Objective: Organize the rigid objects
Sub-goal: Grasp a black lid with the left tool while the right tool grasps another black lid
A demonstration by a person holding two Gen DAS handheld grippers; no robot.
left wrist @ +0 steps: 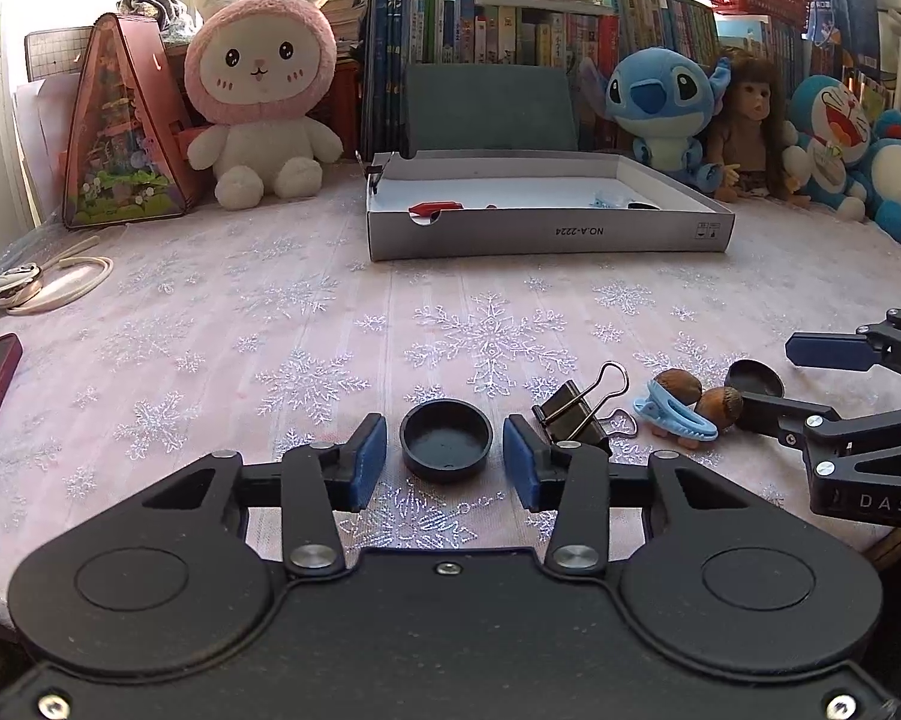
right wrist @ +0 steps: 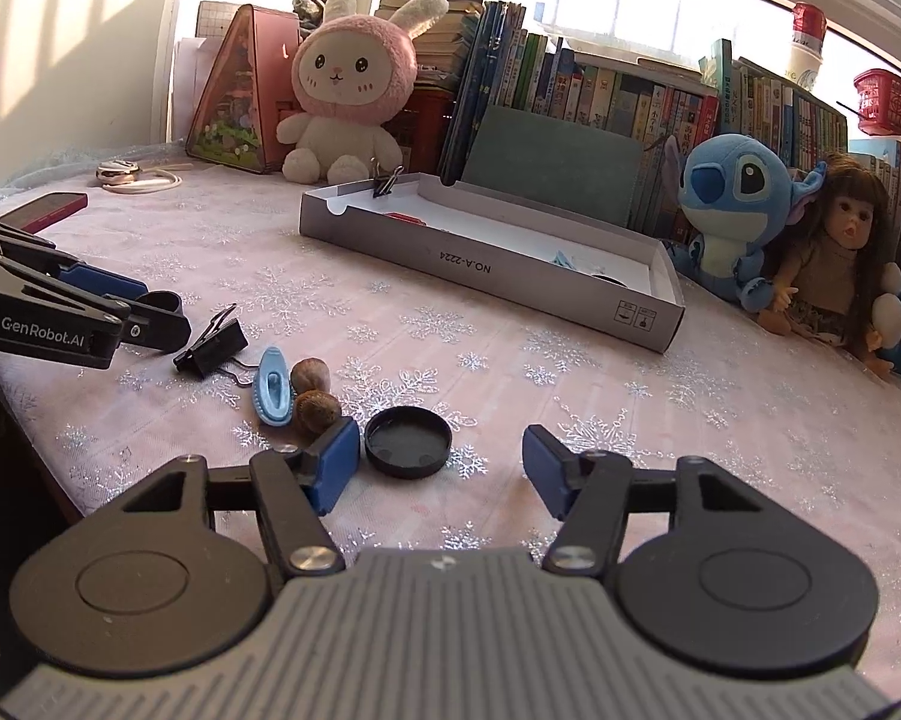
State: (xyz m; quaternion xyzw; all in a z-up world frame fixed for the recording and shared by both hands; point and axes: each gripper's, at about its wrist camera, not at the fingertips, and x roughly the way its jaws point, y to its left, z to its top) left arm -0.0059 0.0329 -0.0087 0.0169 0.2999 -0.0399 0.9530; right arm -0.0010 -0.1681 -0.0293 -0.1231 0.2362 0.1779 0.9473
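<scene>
A: Largest first. Grey box [left wrist: 546, 234] sits open at the far side of the table [left wrist: 210, 324]; something red lies inside, too small for me to identify.

B: Grippers?

A: My left gripper [left wrist: 444, 456] is spread wide around a black cap [left wrist: 446, 440], pads apart from it. My right gripper [right wrist: 438, 468] gapes wide, empty; second cap [right wrist: 408, 441] beside its left finger.

B: Smalls?

A: Binder clip [left wrist: 576, 414], blue clip [left wrist: 675, 417], two nuts [left wrist: 699, 399], clustered between caps.
</scene>
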